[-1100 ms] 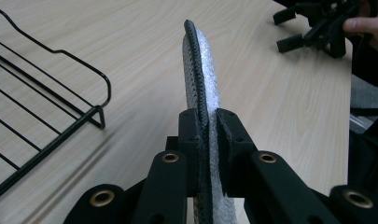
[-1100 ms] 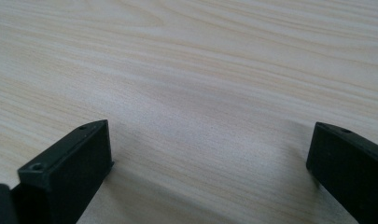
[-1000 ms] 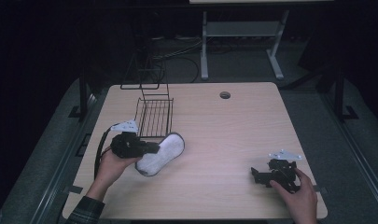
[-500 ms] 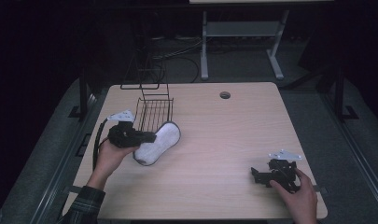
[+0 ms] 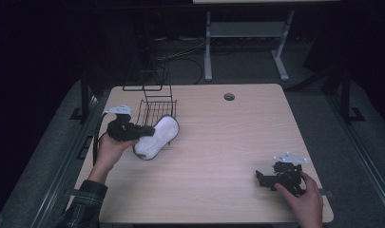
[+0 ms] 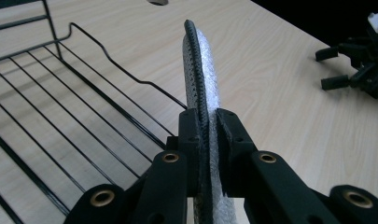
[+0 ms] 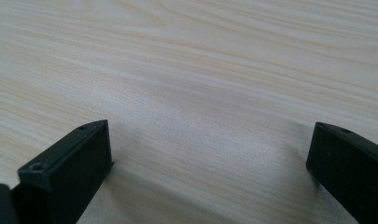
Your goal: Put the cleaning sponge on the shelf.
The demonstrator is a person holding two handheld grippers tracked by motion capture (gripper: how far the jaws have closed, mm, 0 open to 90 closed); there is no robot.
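A flat white insole [image 5: 158, 137] with a dark rim hangs edge-up just above the wooden table [image 5: 228, 142], close against the front of a black wire rack [image 5: 158, 107]. My left gripper [image 5: 143, 132] is shut on it; in the left gripper view both pads pinch the insole [image 6: 199, 65] at its near end, with the rack [image 6: 60, 93] to the left of my left gripper [image 6: 207, 126]. My right gripper [image 5: 262, 178] rests on the table at the near right, held by a hand. Its jaws stand wide open over bare wood in the right gripper view [image 7: 210, 154].
A round cable hole [image 5: 229, 97] sits near the table's far edge. Behind the rack a black wire frame [image 5: 147, 71] rises past the table's back edge. The right gripper [image 6: 359, 70] also lies far off in the left gripper view. The floor around is dark.
The left hand has carried the insole away from the person and slightly left, up to the front of the wire rack. The right gripper has stayed where it was.
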